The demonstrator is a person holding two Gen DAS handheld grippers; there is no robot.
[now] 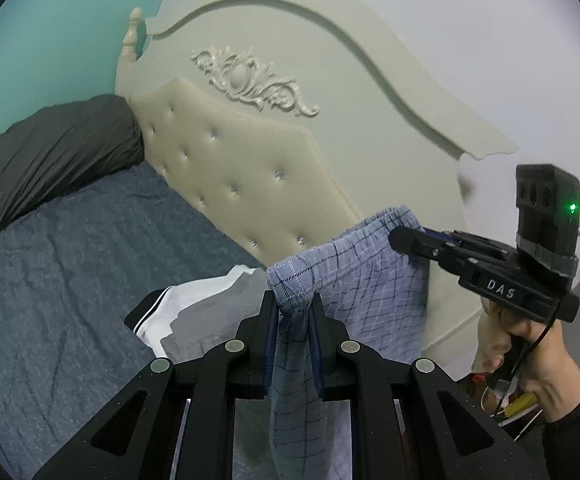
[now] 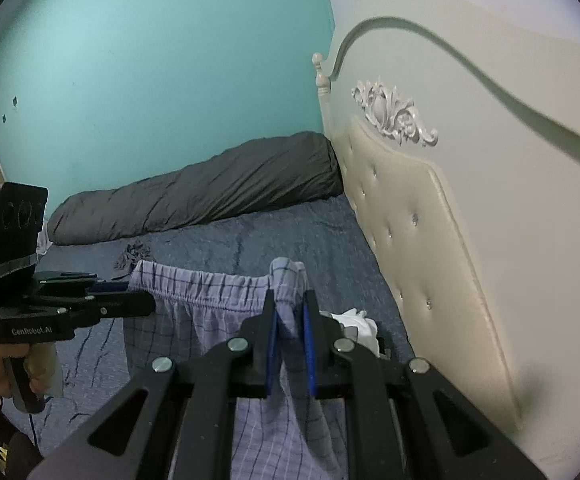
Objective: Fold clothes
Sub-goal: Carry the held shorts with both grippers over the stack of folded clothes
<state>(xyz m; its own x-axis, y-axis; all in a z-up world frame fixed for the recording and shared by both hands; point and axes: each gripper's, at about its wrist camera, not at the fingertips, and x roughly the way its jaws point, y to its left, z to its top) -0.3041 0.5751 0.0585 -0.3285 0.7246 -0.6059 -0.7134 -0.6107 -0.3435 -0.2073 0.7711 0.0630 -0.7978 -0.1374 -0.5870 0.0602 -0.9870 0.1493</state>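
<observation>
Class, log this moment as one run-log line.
left tool: shut on blue checked cotton shorts | right tool: shut on waistband | shorts: held above bed

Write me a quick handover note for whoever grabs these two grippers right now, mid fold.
Left gripper: shut on the elastic waistband of the checked blue shorts, at one end.
Right gripper: shut on the same waistband at the other end.
The shorts hang in the air between the two grippers, above the blue bedsheet, close to the tufted headboard.
A white garment with dark trim lies on the sheet below; whether it is properly folded is unclear.
Done: shorts picked up and spread by the waistband.
Left: lay them flat on the sheet and fold them.
</observation>
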